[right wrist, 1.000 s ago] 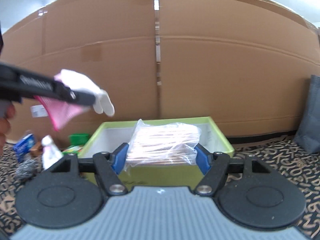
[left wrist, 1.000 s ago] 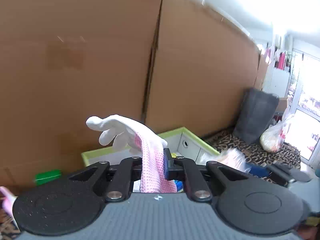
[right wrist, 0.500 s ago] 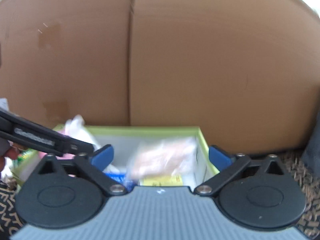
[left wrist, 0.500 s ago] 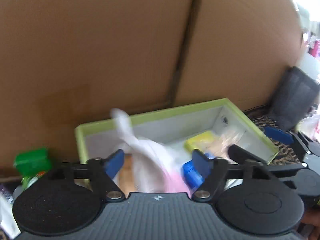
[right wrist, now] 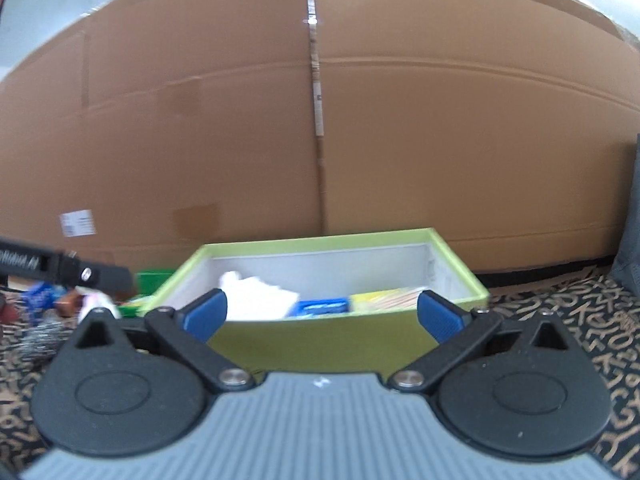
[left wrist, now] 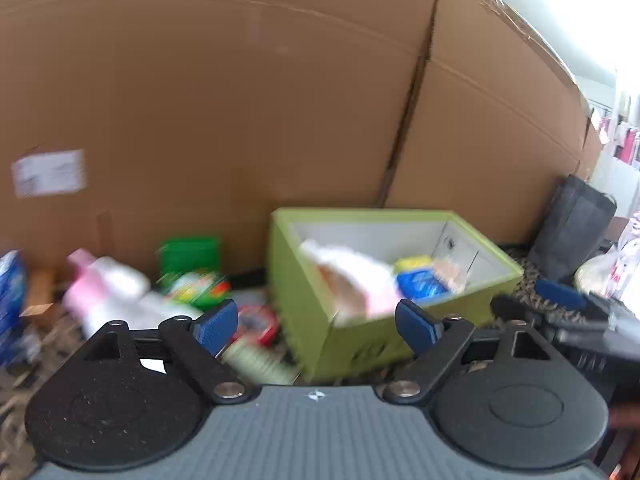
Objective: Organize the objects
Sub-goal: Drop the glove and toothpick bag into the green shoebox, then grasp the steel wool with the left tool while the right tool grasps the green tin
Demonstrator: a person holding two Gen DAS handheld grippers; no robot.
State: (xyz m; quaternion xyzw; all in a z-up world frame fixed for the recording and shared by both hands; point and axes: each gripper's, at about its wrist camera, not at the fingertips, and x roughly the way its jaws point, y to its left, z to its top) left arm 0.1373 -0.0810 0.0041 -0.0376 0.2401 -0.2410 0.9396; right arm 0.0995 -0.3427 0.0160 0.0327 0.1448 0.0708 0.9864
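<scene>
Left tongs (left wrist: pixel 316 328): jaws still opening, nothing between the blue pads; a second ago they were clamped on a white-and-pink glove (left wrist: pixel 352 280), which now lies inside the green box (left wrist: pixel 304 300), draped toward its near-left corner. Right tongs (right wrist: pixel 322 314): spread to their widest and empty; the clear bag of pinkish sticks (right wrist: pixel 394 294) they held a second ago now rests at the right end of the box, beside a blue packet (right wrist: pixel 322 306) and a yellow item (right wrist: pixel 368 298). Both releases are thus complete, and two more objects count as sorted. The left tongs have drawn back and swung left, so that their view now takes in the unsorted group on the patterned floor cloth (right wrist: pixel 560 320): a pink-and-white bottle (left wrist: pixel 104 288), a green container (left wrist: pixel 190 250), a colourful packet (left wrist: pixel 196 290) and a red item (left wrist: pixel 256 324), all blurred. These probably supply the next pick. A large cardboard carton (right wrist: pixel 320 140) stands behind everything.
</scene>
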